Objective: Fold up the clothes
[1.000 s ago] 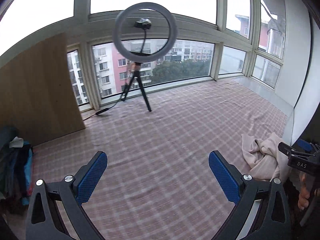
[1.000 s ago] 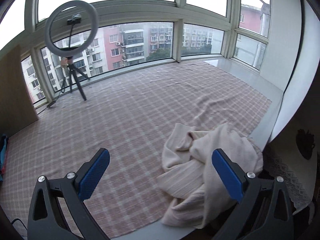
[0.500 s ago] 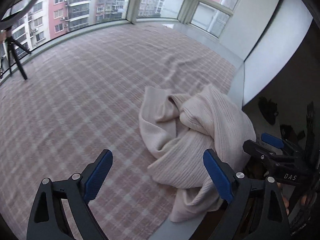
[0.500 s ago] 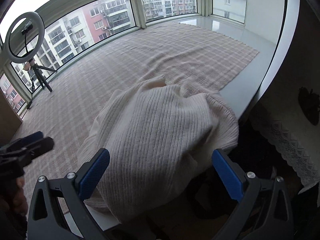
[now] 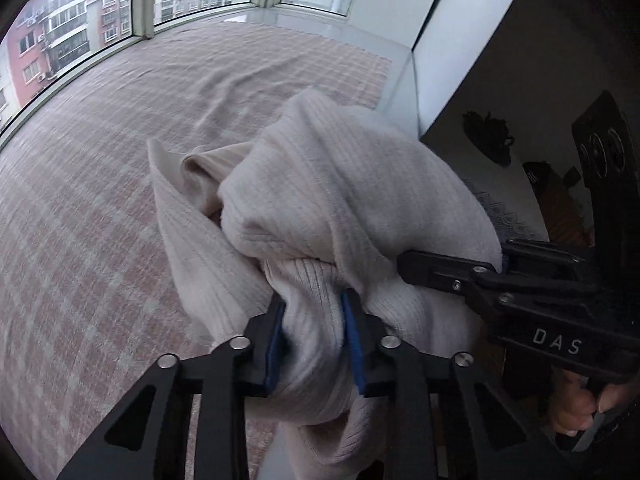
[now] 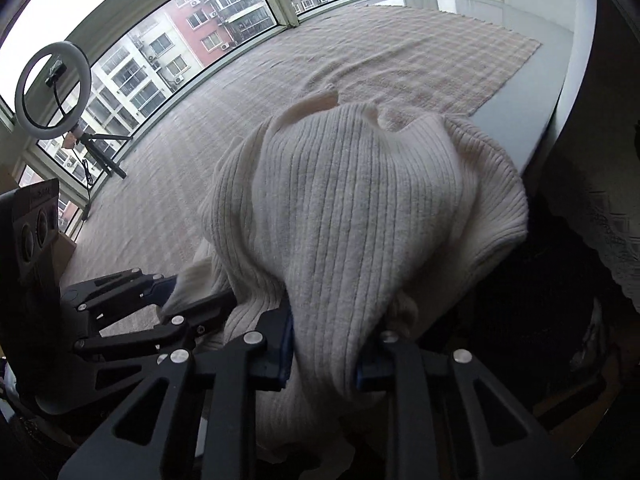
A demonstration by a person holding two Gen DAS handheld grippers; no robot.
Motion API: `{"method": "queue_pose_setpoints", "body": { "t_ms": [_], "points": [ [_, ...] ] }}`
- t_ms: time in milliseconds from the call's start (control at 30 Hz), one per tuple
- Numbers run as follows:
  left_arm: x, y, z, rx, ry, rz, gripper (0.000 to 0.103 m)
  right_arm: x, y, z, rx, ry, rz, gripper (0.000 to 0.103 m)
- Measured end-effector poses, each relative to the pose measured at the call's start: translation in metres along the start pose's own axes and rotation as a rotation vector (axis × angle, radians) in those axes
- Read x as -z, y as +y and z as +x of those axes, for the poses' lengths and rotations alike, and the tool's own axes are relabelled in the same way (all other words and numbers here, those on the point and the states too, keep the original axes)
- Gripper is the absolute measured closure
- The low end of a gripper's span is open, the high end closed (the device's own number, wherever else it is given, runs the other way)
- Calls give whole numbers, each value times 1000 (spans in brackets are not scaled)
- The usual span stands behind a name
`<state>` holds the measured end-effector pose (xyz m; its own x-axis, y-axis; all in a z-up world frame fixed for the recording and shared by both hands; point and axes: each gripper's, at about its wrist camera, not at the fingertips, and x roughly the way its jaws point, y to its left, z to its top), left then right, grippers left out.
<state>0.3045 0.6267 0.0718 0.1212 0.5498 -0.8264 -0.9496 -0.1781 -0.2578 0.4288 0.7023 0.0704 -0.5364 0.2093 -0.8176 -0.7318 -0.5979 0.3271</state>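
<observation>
A cream ribbed sweater [image 5: 332,196] lies crumpled at the near right edge of a pink checked cloth [image 5: 80,208]. My left gripper [image 5: 314,336] is shut on a bunched fold of the sweater at its near edge. My right gripper [image 6: 324,352] is shut on another part of the sweater [image 6: 352,208], close beside the left. The right gripper shows at the right of the left wrist view [image 5: 500,284]; the left gripper shows at the left of the right wrist view [image 6: 160,304]. Part of the sweater hangs over the platform edge.
The checked cloth covers a wide platform under bay windows [image 6: 208,24]. A ring light on a tripod [image 6: 56,84] stands at the far left. A white wall [image 5: 452,40] and the platform's grey edge [image 5: 404,84] bound the right side. Dark furniture stands beyond.
Both grippers swung from facing the room down onto the sweater, moved in close, and closed on folds of it; they were open before.
</observation>
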Motion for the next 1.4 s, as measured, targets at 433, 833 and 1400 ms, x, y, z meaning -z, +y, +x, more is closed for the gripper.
{"method": "queue_pose_setpoints", "body": {
  "t_ms": [433,833,1400],
  "points": [
    [-27,57,-240,55,-452,-153,94,-100,103,-147,-258,-359,-191,90],
    [91,169,-511,-399,-901,-312,95,-127,361,-236,-720,-405,-596,90],
    [347,301,-402,-679,-331,-884,103,42,496,72,-346,155,-865,52]
  ]
}}
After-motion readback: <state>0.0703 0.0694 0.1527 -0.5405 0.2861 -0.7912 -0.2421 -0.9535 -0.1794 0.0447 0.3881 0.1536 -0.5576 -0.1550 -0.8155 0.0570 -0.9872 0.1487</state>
